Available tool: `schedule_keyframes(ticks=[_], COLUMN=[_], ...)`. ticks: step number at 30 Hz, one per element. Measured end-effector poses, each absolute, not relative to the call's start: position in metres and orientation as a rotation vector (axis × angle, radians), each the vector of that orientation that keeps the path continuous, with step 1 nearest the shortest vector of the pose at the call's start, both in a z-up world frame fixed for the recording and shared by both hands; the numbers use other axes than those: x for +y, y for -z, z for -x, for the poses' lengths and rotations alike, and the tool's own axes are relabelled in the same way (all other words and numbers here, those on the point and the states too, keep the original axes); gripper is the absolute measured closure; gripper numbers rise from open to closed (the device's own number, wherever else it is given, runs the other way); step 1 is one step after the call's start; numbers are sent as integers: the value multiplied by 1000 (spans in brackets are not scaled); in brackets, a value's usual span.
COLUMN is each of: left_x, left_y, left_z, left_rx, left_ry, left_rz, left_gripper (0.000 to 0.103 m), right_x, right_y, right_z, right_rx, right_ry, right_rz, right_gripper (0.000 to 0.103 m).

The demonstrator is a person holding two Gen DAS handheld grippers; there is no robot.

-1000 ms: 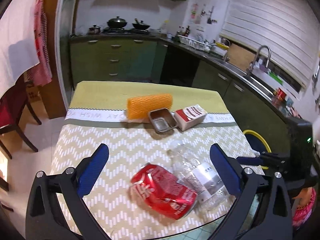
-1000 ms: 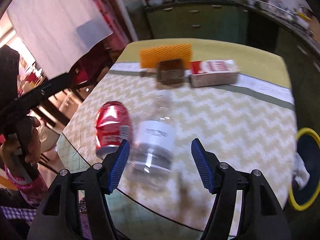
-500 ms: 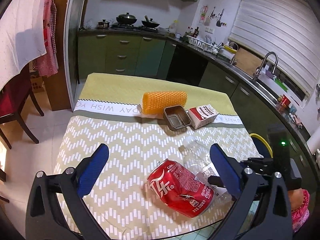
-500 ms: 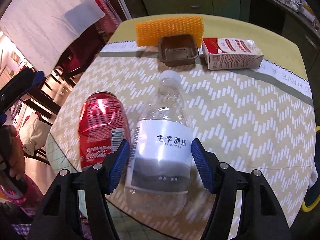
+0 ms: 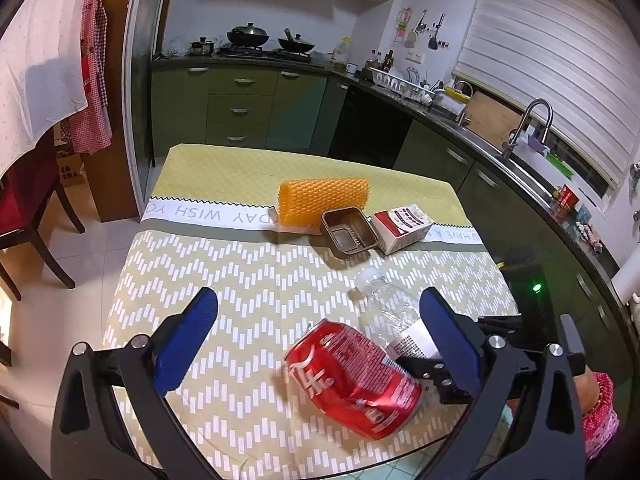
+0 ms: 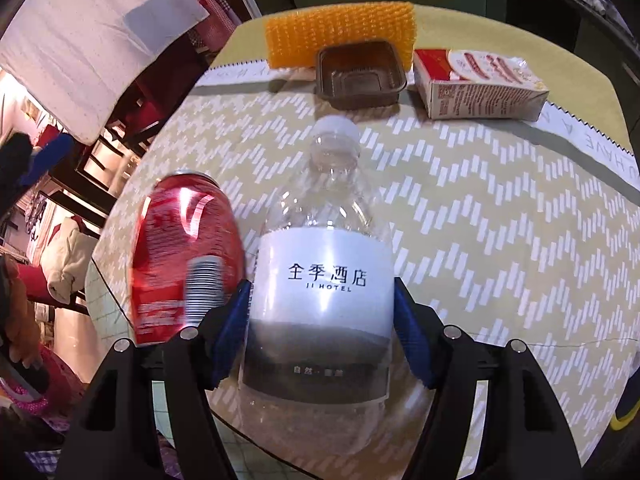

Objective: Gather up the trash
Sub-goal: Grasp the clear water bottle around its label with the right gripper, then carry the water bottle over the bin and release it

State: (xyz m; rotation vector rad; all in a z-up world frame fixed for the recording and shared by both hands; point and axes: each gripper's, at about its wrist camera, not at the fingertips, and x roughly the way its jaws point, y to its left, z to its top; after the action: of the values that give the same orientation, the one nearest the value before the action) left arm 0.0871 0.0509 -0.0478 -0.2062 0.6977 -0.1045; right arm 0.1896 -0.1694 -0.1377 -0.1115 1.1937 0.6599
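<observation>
A clear plastic bottle [image 6: 320,280] with a white label lies at the table's near edge, cap pointing away. My right gripper [image 6: 320,320] is shut on the bottle, blue pads pressed on both sides of its label. A dented red soda can [image 6: 180,252] lies right beside the bottle on its left. In the left wrist view the can [image 5: 352,376] and the bottle [image 5: 388,316] lie between the fingers of my left gripper [image 5: 320,340], which is open and empty and held back above the table edge.
Farther back on the tablecloth [image 5: 248,280] lie an orange foam net sleeve [image 5: 324,200], a brown plastic tray [image 5: 348,232] and a red and white carton [image 5: 404,228]. A yellow-rimmed bin [image 6: 628,412] stands right of the table. Chairs stand to the left.
My right gripper moved forward around the bottle and closed on its label. The can shifted against the bottle. My left gripper drifted left and stayed open.
</observation>
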Motion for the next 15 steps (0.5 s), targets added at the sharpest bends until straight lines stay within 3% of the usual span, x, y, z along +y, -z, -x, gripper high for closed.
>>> schedule_keyframes(ticks=[15], left_x=[44], left_y=[52], left_z=[-93], left_rx=[715], left_ry=[121], left_rz=[195], left_gripper=[7], right_x=[-223], right_y=[100], right_z=[-166], right_rx=[1060], right_ry=[-647], right_rz=[24], right_gripper=[39])
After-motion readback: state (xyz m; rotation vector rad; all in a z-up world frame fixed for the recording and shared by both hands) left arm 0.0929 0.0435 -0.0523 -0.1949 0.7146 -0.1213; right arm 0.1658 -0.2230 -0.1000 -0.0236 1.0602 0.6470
